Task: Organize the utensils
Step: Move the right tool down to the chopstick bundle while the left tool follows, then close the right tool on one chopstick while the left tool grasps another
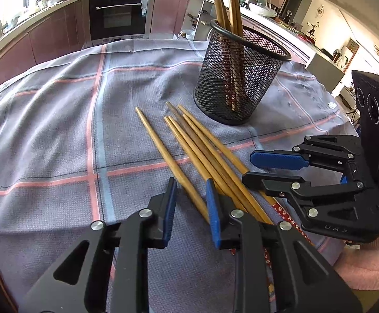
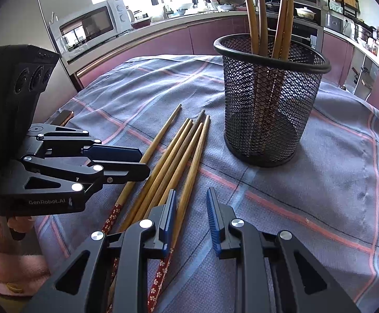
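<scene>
The chopsticks (image 1: 223, 2) standing in the mesh cup (image 1: 241, 78) run off the top edge in both views, their upper ends unseen. The loose chopsticks (image 2: 163, 174) on the cloth (image 2: 320, 195) slip under the gripper fingers at lower centre — their patterned ends partly covered. Items on the far counter (image 2: 189, 7) are too small to tell.

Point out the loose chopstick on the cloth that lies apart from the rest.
The single chopstick nearest the left gripper: bare cloth separates its tip from the other four, which lie bunched toward the mesh cup.

Mesh holder (image 1: 241, 78) blocks far side; cloth (image 1: 59, 130) leftward open
</scene>
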A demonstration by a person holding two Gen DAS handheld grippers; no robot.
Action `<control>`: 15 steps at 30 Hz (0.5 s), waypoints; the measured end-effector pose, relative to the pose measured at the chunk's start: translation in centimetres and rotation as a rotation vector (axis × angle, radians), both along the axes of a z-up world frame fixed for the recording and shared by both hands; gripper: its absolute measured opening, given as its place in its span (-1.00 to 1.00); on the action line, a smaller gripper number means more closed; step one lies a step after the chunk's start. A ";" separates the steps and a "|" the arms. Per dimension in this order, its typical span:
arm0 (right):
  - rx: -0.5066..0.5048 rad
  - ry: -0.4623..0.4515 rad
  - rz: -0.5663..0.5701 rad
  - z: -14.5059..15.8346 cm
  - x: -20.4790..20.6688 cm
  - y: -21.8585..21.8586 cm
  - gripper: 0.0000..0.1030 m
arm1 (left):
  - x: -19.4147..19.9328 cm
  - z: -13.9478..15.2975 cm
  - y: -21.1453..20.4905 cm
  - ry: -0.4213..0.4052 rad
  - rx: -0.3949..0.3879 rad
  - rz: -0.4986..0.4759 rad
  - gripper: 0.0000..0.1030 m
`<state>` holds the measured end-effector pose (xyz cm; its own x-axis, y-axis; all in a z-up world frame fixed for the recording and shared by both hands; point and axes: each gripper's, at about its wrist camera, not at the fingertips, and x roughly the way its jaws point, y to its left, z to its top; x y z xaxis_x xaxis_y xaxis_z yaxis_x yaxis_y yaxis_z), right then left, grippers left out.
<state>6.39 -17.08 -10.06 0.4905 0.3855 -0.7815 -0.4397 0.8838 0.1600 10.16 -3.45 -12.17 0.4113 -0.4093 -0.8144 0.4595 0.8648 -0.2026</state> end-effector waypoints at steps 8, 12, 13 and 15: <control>-0.004 -0.010 -0.003 -0.1 0.3 0.3 -0.58 | -0.2 0.0 -0.1 -0.009 0.018 0.040 -0.69; -0.007 -0.013 -0.007 -0.1 0.3 0.2 -0.64 | -0.4 0.0 0.1 -0.009 0.014 0.037 -0.72; -0.006 -0.012 -0.009 -0.1 0.3 0.2 -0.66 | -0.5 0.0 0.2 -0.008 0.013 0.037 -0.73; -0.004 -0.011 -0.013 -0.1 0.3 0.0 -0.74 | -0.7 0.0 0.3 -0.006 0.008 0.036 -0.75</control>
